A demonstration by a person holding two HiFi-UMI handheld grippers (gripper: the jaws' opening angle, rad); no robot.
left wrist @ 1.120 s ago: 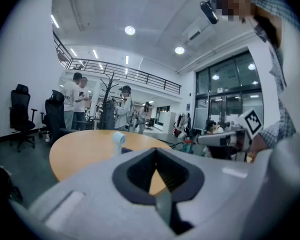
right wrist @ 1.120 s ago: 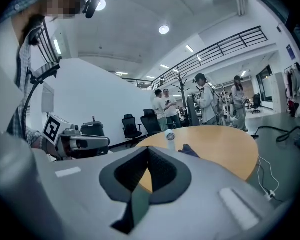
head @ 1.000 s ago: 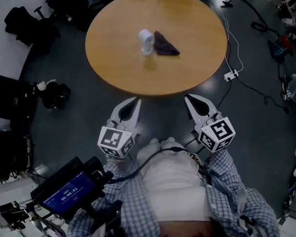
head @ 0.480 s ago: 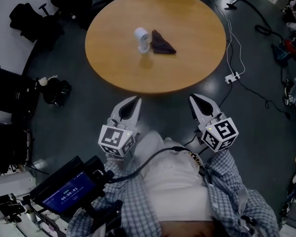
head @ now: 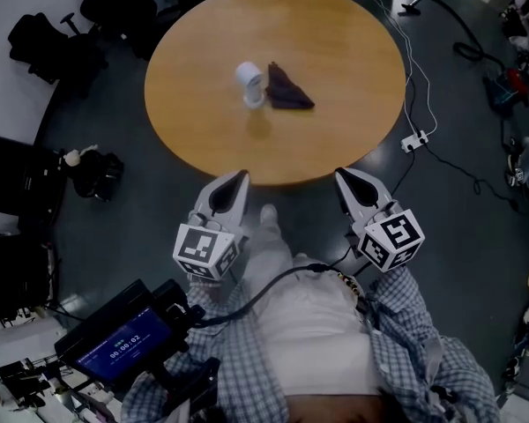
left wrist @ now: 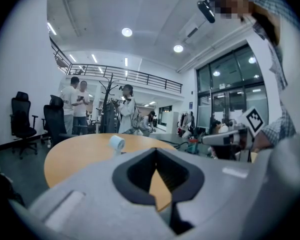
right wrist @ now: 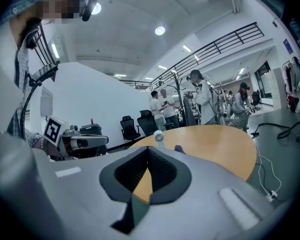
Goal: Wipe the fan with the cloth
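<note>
- Approach was the step in hand, as I judged: no wiping had begun, and both tools hung at the 6 o'clock edge of the table (head: 185,139).
- The left gripper (head: 239,176) had its jaws pressed together, with nothing between them.
- The fan (head: 249,82), small and white, stood upright near the table's middle, well apart from both grippers.
- The cloth (head: 286,91), dark and crumpled, lay just beside the fan at its 3 o'clock.
- The right gripper (head: 339,174) was also pressed together and empty.
- The next move, in my judgement, called for a reach toward 12 o'clock, then spreading one pair of jaws to pinch the cloth.
- Count: two grippers, one fan, one cloth, one table.
</note>
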